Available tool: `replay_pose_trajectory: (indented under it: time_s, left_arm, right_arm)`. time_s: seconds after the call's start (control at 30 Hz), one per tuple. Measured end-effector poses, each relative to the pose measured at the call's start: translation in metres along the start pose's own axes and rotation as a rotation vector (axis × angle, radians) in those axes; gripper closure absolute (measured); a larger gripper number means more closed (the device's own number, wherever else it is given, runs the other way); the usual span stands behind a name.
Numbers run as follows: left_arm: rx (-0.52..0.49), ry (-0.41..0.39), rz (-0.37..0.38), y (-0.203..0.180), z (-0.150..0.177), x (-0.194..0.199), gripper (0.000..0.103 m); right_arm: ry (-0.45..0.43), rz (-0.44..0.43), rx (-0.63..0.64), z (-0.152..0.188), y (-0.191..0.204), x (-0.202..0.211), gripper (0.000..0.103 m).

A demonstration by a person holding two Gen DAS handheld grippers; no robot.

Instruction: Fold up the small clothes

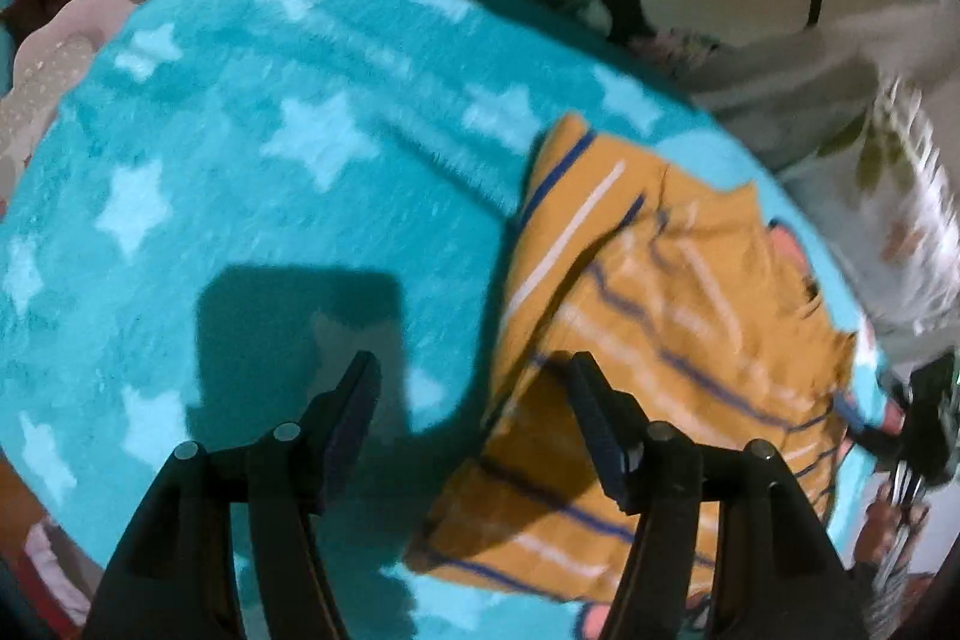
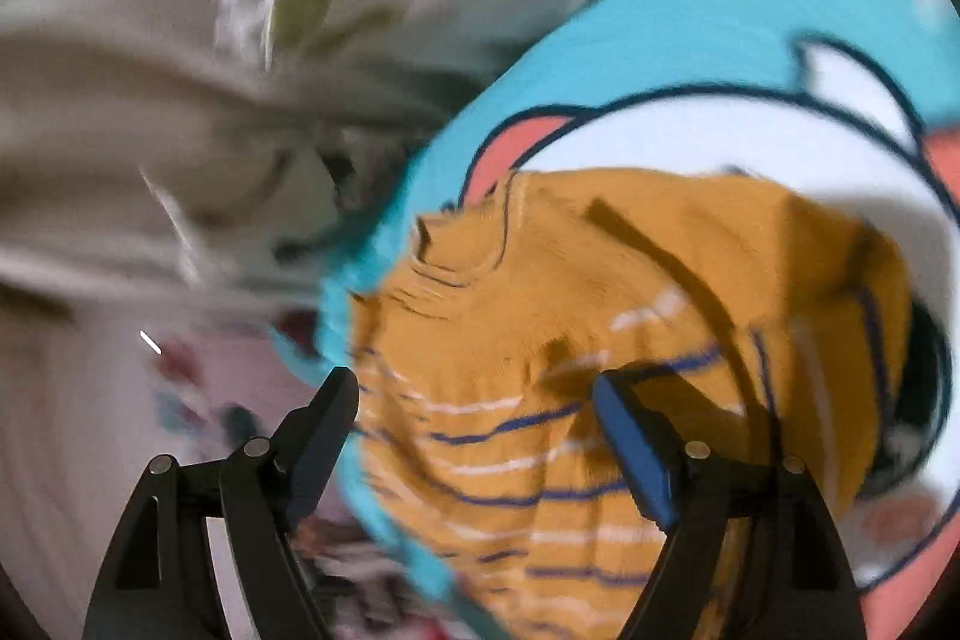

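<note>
Left wrist: blurred striped garment [image 1: 648, 340], seemingly unlabelled.

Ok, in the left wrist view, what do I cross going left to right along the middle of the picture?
Pale pink fabric at the left edge → teal star-patterned blanket → mustard striped garment lying on the blanket → pale floral bedding at the right edge.

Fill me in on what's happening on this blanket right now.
A person with handheld tongs in each hand is folding a mustard striped garment on a teal star-print blanket. The garment lies partly folded. Both the left tongs and right tongs are open above it with nothing clamped. The right view is blurred by motion.
</note>
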State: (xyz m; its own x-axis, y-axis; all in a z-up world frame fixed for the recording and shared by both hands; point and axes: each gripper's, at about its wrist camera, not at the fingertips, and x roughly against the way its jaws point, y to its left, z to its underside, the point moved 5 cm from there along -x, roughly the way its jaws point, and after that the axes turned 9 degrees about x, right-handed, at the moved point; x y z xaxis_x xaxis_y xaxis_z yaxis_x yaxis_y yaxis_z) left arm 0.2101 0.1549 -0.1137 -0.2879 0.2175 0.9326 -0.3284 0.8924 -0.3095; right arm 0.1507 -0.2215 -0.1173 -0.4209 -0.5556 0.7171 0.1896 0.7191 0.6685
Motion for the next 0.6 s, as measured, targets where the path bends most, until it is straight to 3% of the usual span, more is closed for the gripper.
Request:
replay_pose_trajectory:
  time_s: [0.13, 0.17, 0.2, 0.23, 0.27, 0.33, 0.4, 0.53, 0.57, 0.6]
  left_arm:
    - [-0.050, 0.019, -0.024, 0.006, 0.017, -0.009, 0.040]
    - [-0.063, 0.023, -0.022, 0.006, 0.019, -0.010, 0.045]
    - [-0.081, 0.031, -0.007, 0.006, 0.021, -0.010, 0.070]
    - [-0.094, 0.047, 0.008, 0.006, 0.022, -0.009, 0.085]
    - [-0.099, 0.051, 0.007, 0.007, 0.022, -0.009, 0.094]
    - [-0.121, 0.028, -0.047, 0.015, 0.019, -0.003, 0.103]
    - [-0.129, 0.023, -0.085, 0.031, 0.014, -0.002, 0.103]
    - [-0.099, 0.078, 0.037, 0.055, 0.010, 0.004, 0.101]
    - [-0.103, 0.074, 0.047, 0.059, 0.009, 0.009, 0.094]
    - [-0.107, 0.066, 0.060, 0.063, 0.008, 0.016, 0.081]
  right_arm:
    - [0.028, 0.169, 0.061, -0.010, -0.005, -0.028, 0.019]
    - [0.023, 0.187, 0.069, -0.013, -0.004, -0.031, 0.019]
    - [0.015, 0.203, 0.073, -0.015, -0.002, -0.032, 0.019]
    - [0.011, 0.221, 0.078, -0.016, 0.001, -0.033, 0.019]
    - [0.005, 0.237, 0.081, -0.015, 0.003, -0.032, 0.019]
    - [-0.008, 0.261, 0.074, -0.014, 0.009, -0.032, 0.019]
    - [-0.027, 0.291, 0.066, -0.009, 0.019, -0.029, 0.019]
    - [-0.069, 0.332, 0.098, 0.010, 0.055, -0.026, 0.019]
    - [-0.067, 0.333, 0.121, 0.017, 0.072, -0.032, 0.019]
    - [-0.058, 0.336, 0.153, 0.023, 0.089, -0.042, 0.019]
